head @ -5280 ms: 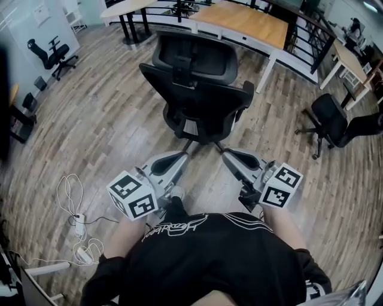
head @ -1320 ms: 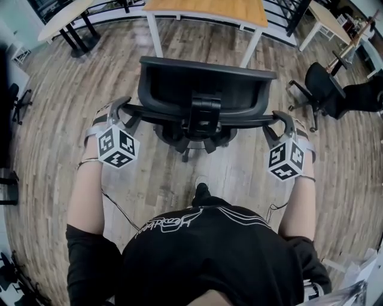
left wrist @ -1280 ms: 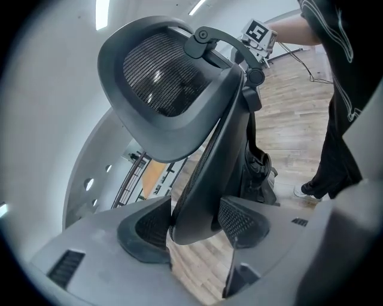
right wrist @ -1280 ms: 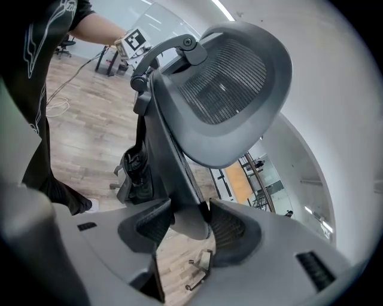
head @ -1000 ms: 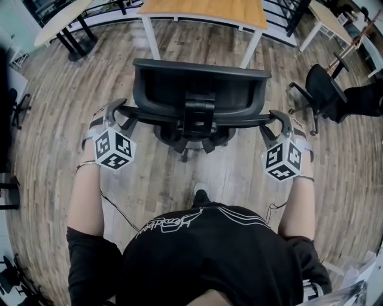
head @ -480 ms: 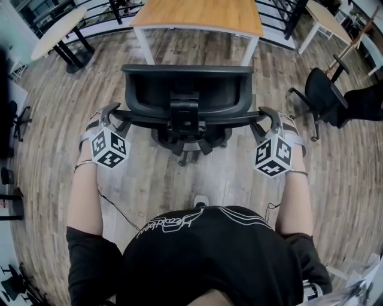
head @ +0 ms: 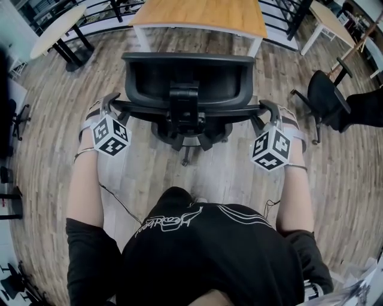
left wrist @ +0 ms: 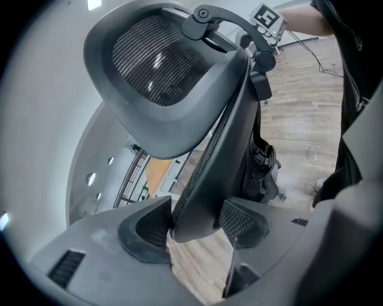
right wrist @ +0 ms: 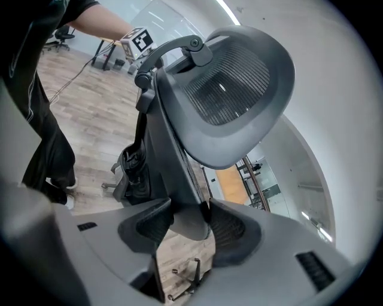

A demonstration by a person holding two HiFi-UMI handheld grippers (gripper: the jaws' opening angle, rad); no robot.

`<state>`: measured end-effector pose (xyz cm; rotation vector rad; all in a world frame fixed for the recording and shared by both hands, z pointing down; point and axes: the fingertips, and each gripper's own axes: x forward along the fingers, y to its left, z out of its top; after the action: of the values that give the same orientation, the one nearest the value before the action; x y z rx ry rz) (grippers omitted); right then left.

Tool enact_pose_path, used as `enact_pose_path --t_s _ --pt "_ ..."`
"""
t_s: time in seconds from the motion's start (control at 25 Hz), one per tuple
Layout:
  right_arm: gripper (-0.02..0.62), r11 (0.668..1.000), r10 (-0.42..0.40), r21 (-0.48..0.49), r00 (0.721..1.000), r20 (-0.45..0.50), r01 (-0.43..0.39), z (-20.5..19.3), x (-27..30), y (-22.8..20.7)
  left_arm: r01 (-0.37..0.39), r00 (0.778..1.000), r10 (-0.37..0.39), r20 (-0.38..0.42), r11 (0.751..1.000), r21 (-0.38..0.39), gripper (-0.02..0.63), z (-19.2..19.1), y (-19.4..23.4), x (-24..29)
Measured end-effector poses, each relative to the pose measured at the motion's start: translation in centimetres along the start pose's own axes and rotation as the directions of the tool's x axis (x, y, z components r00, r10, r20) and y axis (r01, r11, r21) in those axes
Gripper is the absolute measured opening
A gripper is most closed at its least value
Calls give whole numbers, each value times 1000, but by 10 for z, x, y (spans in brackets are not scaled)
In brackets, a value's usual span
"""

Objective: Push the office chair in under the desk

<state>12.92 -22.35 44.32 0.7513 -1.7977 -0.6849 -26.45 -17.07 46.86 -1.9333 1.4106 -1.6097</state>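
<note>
A black mesh office chair stands with its back to me, facing the wood-topped desk with white legs just beyond it. My left gripper is shut on the left edge of the backrest, which sits pinched between both pads. On the opposite side my right gripper is shut on the right edge of the backrest. The headrest looms above the jaws in the left gripper view, and the headrest does the same in the right gripper view. The seat is mostly hidden behind the backrest.
A second black chair stands to the right on the plank floor. A pale round table is at the upper left and another desk at the upper right. A thin cable trails by my left arm.
The chair has rolled toward the desk with both grippers holding its backrest edges. I have stepped forward behind it.
</note>
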Motion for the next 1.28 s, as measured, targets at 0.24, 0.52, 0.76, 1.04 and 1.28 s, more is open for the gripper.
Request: enact_pose_path --t_s 0.24,0.52,0.76,1.04,1.28 --pt "224 1000 2 8 1000 -18 -2 16 35 -30 12 1000 -11 -8 1000 19 235 2 41 43" --pt "222 1000 3 21 998 -56 -2 16 57 -37 49 998 -50 31 998 30 233 4 50 67" --pt "224 999 -21 35 996 -88 24 21 86 -53 59 997 -62 47 996 60 225 5 70 103" --pt "225 995 -67 65 990 -124 76 41 127 -82 65 993 -73 89 994 93 221 6 115 149" --pt "225 992 -90 77 984 -156 103 53 157 -96 59 990 -73 121 992 116 216 3 140 183"
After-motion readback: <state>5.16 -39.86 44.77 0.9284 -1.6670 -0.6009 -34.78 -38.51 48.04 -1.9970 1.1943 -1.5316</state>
